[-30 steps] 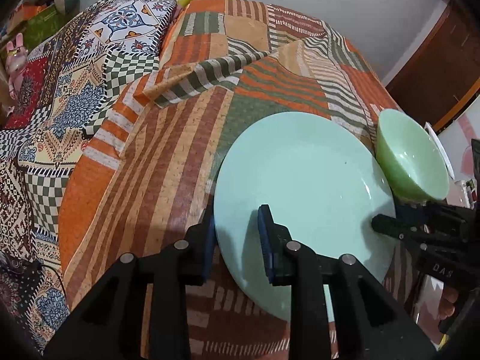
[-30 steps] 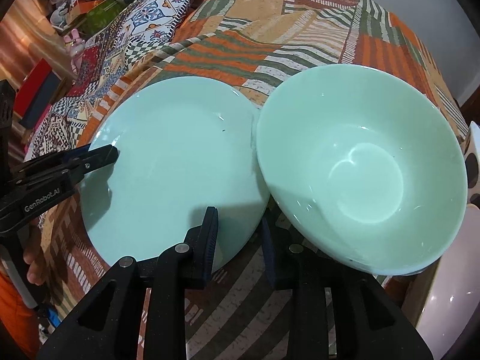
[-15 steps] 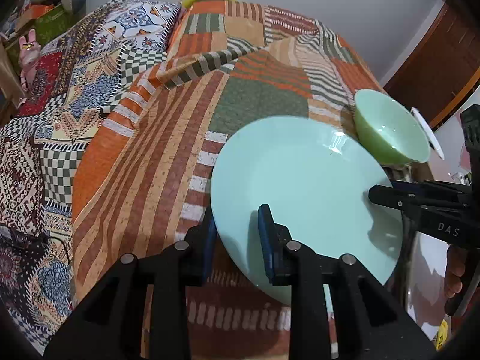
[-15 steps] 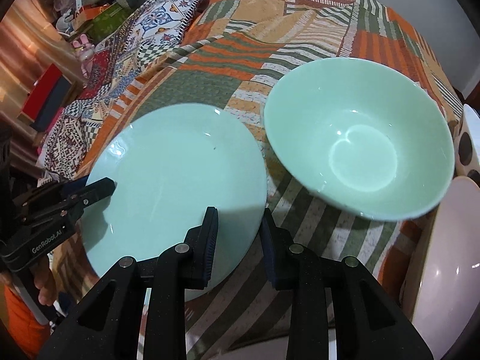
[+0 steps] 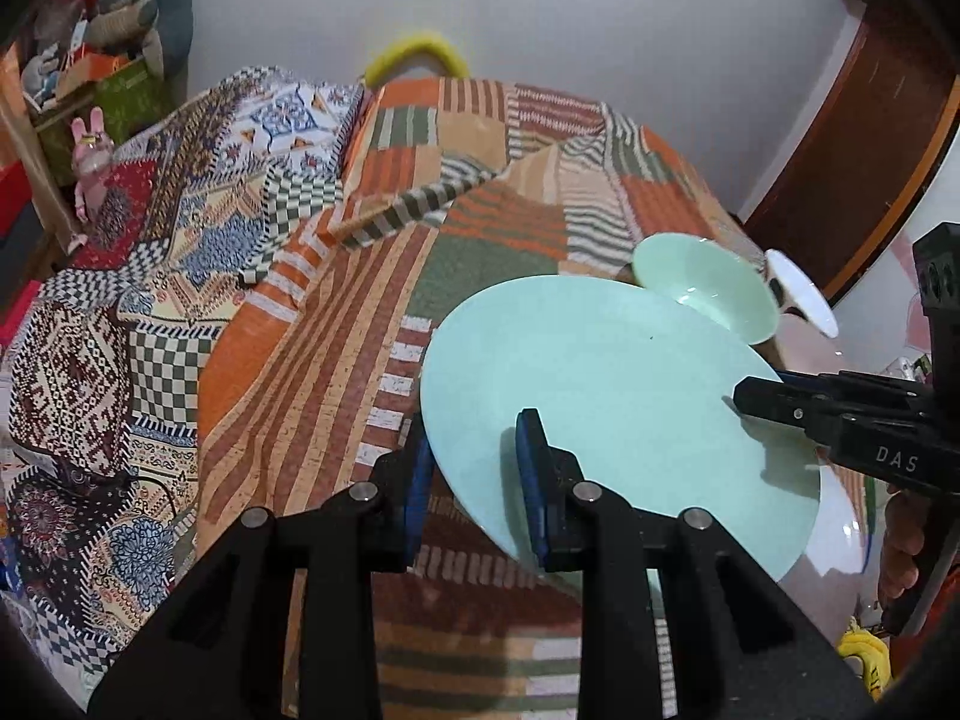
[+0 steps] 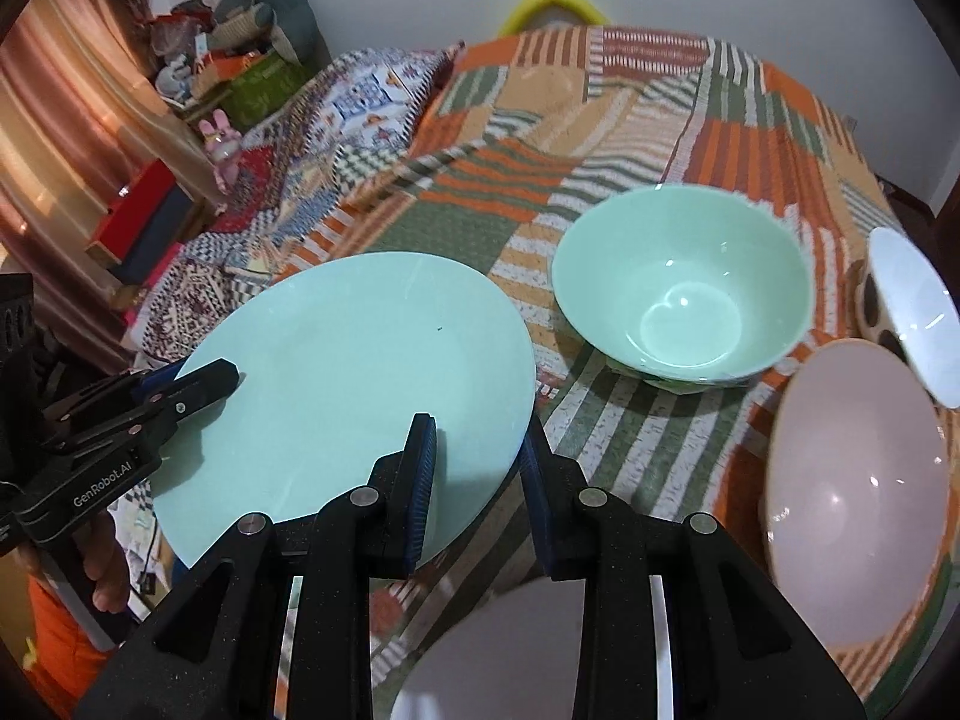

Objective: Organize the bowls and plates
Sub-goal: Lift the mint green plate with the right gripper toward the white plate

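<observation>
Plate [image 6: 348, 384] hangs tilted above the bed's [image 6: 630, 138] near edge, pinched at opposite rims by your left gripper [image 5: 474, 474] and right gripper [image 6: 477, 468]; uneven pulls could slip it onto the green bowl [image 6: 681, 288] just beside.

Left claw [image 5: 474, 468]: fingers straddle the near-left rim of the plate [image 5: 612, 408], one blue pad above it, one below, clamped on. Right claw [image 6: 477, 474]: same grip on the opposite rim, left pad on top, right pad under the edge. Both claws level, tips pointing toward each other, plate between them. Bare fingers [image 6: 105, 564] wrap the left claw's handle.
</observation>
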Demonstrator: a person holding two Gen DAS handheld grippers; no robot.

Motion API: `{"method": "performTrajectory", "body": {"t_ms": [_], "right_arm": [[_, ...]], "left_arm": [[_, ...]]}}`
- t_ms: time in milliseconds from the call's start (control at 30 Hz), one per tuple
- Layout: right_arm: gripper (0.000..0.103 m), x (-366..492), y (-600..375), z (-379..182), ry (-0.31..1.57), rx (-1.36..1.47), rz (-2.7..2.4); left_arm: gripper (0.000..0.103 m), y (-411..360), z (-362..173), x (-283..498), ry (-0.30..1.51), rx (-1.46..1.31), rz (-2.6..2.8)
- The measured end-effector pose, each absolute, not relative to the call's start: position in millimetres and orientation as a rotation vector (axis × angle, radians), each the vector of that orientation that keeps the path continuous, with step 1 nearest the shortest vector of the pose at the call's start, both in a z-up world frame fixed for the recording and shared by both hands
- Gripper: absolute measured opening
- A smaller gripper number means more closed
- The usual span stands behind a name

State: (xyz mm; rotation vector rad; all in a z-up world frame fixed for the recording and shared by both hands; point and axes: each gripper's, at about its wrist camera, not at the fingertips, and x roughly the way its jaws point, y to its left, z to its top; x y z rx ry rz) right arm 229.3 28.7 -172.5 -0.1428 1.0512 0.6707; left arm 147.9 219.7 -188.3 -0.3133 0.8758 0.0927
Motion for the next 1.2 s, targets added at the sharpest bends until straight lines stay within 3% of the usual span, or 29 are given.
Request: {"method": "performTrajectory", "body": {"t_ms": [567, 1200], "right_arm": [[0.027, 172, -31, -118, 0.887, -0.077, 0.673], [0.027, 134, -108, -123, 0.877, 0.004, 0.602]], "left_arm": [[0.026, 159, -119, 91, 0.755, -0.234, 0.054], [0.026, 83, -121, 69, 0.797, -0.201, -0.054]]}}
